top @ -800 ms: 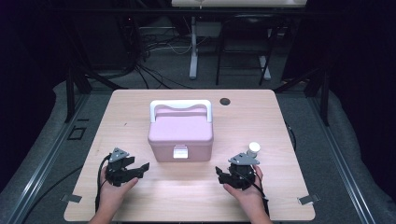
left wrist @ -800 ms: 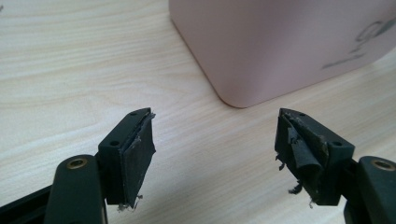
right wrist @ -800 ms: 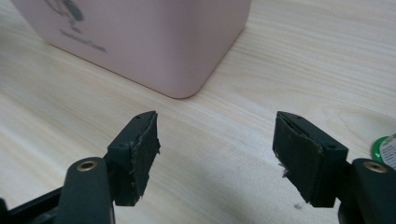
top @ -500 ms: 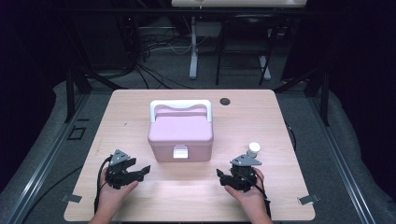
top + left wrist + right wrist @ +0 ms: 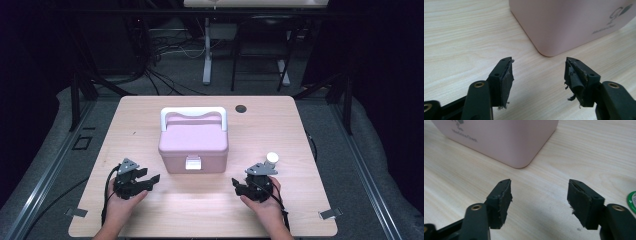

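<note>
Here, the left gripper (image 5: 150, 181) at lower left and the right gripper (image 5: 236, 185) at lower right both gape empty, flanking the pink lidded box (image 5: 194, 141) at centre frame.

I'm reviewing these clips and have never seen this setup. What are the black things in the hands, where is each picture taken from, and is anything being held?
A person holds a handheld two-fingered tool in each hand: the left gripper and the right gripper. One picture looks down from above the wooden table; the other two come from cameras riding on each gripper, looking along its fingers. On the table stand a closed pink box with a white handle and a small white-capped bottle. Both grippers are open and hold nothing.
</note>
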Available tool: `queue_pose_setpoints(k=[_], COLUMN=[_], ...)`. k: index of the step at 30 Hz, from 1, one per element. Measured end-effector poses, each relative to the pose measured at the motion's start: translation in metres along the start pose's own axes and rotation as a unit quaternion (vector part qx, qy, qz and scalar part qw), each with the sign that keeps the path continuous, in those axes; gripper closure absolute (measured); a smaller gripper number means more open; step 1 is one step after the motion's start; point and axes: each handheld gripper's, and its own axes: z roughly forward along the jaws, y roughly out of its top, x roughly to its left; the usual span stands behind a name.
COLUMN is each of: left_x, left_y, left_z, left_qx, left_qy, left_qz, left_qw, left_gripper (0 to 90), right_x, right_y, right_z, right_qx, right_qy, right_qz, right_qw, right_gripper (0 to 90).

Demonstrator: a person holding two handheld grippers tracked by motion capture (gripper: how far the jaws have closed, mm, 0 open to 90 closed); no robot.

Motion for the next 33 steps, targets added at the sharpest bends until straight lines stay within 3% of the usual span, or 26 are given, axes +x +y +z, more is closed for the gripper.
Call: queue_pose_setpoints(k=[2, 7, 21, 25, 29, 33], left_x=[0.002, 0.006, 0.014, 0.015, 0.014, 0.013], left_y=[0.0, 0.001, 0.007, 0.012, 0.015, 0.018], left_z=[0.001, 0.003, 0.006, 0.006, 0.006, 0.009], left_qx=[-0.008, -0.019, -0.007, -0.013, -0.013, -0.012], left_qy=[0.002, 0.006, -0.004, -0.006, -0.008, -0.008], left_qz=[-0.006, -0.014, -0.037, -0.032, -0.029, -0.031], left_qw=[1.0, 0.9997, 0.9993, 0.9994, 0.9995, 0.9994], left_gripper=[42.0, 43.5, 51.2, 55.1, 57.5, 61.2], right_x=[-0.002, -0.003, -0.003, -0.004, -0.004, -0.008], right_y=[0.001, 0.001, 0.008, 0.012, 0.015, 0.018], right_z=[0.003, 0.006, 0.012, 0.015, 0.015, 0.015], right_qx=[0.01, 0.001, 0.017, 0.02, 0.024, 0.02], right_qy=[0.005, 0.004, 0.0, 0.011, 0.005, 0.001], right_qz=[0.015, 0.017, 0.027, 0.039, 0.028, 0.035], right_qw=[0.9998, 0.9998, 0.9995, 0.999, 0.9993, 0.9992], right_gripper=[43.3, 46.0, 46.9, 49.9, 51.8, 55.3])
